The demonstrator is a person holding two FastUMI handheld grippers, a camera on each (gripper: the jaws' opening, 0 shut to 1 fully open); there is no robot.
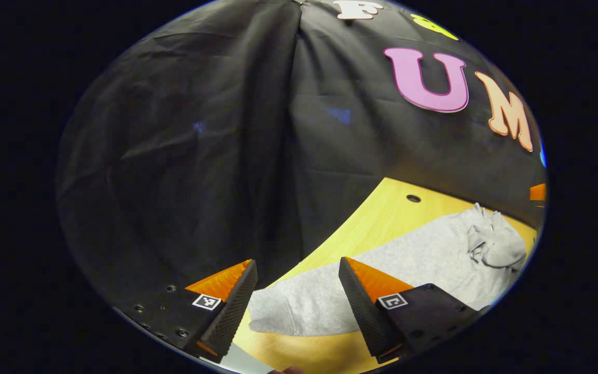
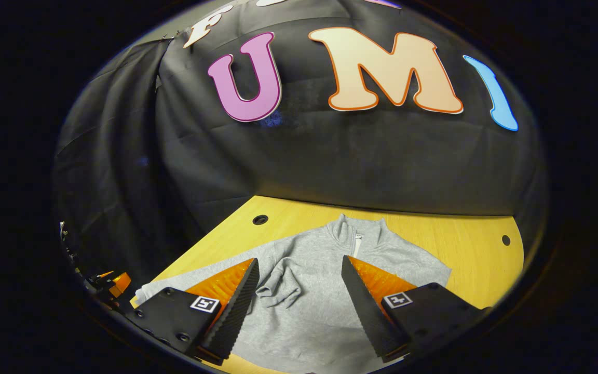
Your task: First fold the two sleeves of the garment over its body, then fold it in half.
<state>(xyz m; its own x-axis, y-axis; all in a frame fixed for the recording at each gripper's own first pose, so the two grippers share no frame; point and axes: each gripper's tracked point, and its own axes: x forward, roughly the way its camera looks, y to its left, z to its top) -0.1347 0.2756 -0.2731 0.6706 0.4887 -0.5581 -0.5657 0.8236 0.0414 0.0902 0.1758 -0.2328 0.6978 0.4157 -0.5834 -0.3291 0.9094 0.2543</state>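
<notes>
We hold the left tongs (image 1: 298, 296) wide open with nothing between the fingers, raised above the bench (image 1: 377, 213) at the garment's edge. We hold the right tongs (image 2: 299, 296) equally wide open and empty, hovering above the middle of the garment.

The grey garment (image 2: 325, 291) lies front-up on the yellow bench, collar (image 2: 356, 231) toward the booth wall (image 2: 330, 156). In the right gripper view, one sleeve (image 2: 278, 285) already lies bunched over the chest, its cuff crumpled rather than flat. In the left gripper view, the lower hem end of the body (image 1: 299, 311) reaches toward the near bench edge. We cannot tell from either view how the other sleeve lies.

We judge the sleeve stage incomplete or untidy, and the half fold not yet begun.

Risks from this position:

1. Pinching more than one layer. The bunched sleeve rests on the body; closing on it from above may gather the body cloth too, dragging the whole garment.
2. Folding over a crumpled cuff. If the sleeve is not flattened first, the half fold will trap a lump and sit uneven.
3. Uneven lift. If the two tongs grip the hem at unequal heights, the fold line will skew.
4. Sliding. The bench surface looks smooth; a sideways pull may shift the garment toward the edge.
</notes>
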